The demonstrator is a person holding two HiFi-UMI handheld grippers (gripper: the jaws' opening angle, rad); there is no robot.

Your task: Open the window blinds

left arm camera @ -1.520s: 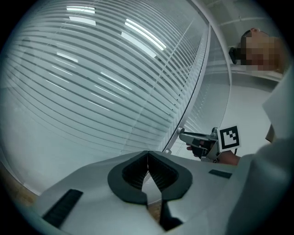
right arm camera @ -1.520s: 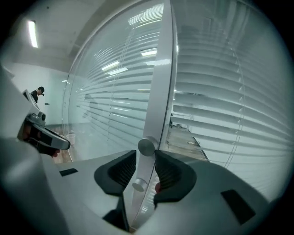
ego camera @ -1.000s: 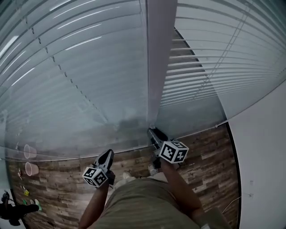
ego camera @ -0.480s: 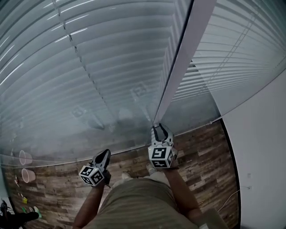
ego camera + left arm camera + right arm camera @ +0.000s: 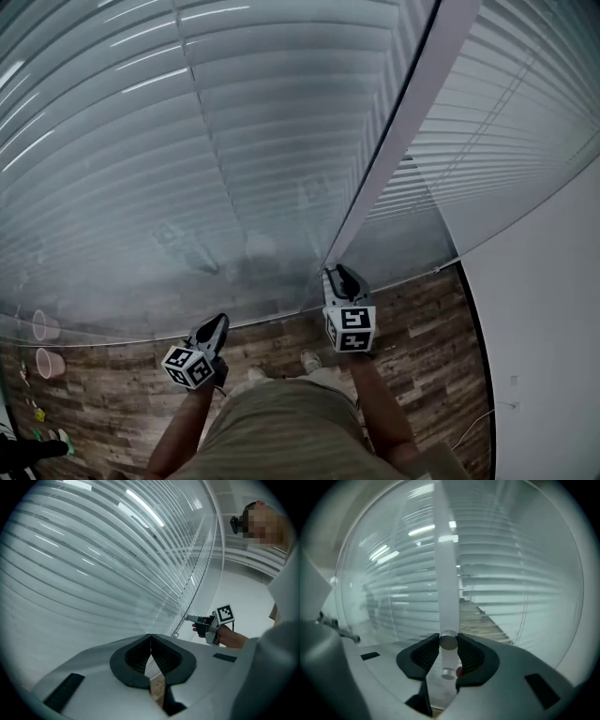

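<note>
Risk: the right tongs (image 5: pixel 449 643) are gripping what looks like the clear tilt wand (image 5: pixel 447 668) near its bottom end, having just been closing on it. The pads could be slipping off if the wrist is rolling hard, and over-twisting would be straining the tilter.

The blinds (image 5: pixel 187 141) are hanging slats-shut ahead, with the wand beside the white mullion (image 5: pixel 403 122).

The right forearm is reaching forward, pointing slightly down. The left tongs (image 5: pixel 150 638) are waiting lower, closed on nothing.

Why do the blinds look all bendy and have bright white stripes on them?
Head view: the wide lens bows the straight blinds into curves, and reflected light glares as white streaks on them. Left gripper view: same bowing, with dark corners. Right gripper view: glare streaks again, dim edges.
</note>
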